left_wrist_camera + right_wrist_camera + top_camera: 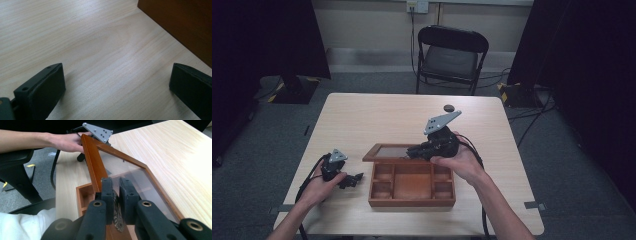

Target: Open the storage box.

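One table (377,115), one wooden box (412,186), two hand-held grippers (353,179)

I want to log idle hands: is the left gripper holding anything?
No: the left gripper has its jaws wide apart over bare table.

Place: a lab or studio set up for recording, not a home.
Floor: grey carpet (362,82) all round the table.
Table: one plain light-wood table (377,115) standing alone mid-room.
Drapes: black curtains (257,40) hang at far left and far right, closing off the sides.
Wall: pale bare wall at the far end, with a socket (417,6) high up and a lead running down from it.
Chair: a black folding chair (451,57) behind the table's far edge.
Cables: loose leads (532,117) trail over the carpet at right.
Tape: yellow-black hazard tape (507,92) on stand bases at far left and far right.
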The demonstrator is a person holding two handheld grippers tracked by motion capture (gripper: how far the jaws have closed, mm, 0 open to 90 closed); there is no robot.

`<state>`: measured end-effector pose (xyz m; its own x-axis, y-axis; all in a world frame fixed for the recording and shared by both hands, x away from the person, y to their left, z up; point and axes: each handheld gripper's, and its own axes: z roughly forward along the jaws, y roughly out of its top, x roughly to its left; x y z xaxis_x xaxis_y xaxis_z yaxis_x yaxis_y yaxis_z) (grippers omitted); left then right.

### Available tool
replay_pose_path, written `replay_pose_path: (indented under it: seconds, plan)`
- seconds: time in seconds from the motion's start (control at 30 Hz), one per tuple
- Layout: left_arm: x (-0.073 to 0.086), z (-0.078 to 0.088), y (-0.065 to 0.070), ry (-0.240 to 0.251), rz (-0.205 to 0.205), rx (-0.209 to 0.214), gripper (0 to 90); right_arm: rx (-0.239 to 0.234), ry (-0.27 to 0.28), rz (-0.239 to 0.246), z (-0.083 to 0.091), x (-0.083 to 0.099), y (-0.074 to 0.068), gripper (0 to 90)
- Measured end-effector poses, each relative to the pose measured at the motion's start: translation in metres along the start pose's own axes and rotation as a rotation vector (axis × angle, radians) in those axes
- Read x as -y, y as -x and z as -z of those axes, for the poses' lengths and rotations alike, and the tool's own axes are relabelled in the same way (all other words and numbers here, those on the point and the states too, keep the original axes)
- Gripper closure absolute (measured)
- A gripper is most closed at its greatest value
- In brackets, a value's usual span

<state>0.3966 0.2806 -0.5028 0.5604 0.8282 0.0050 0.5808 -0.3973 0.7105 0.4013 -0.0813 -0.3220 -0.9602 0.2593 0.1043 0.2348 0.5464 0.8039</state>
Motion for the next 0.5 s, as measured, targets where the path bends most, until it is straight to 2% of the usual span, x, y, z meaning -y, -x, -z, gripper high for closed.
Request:
replay_pose_path:
  seconds: [0.5]
  plan:
    - [0.0000, -0.0001, 0.0000, 0.000, 0.002, 0.002, 0.0, 0.012, 0.004, -0.006, 0.0026, -0.0065, 0.0049, 83.3]
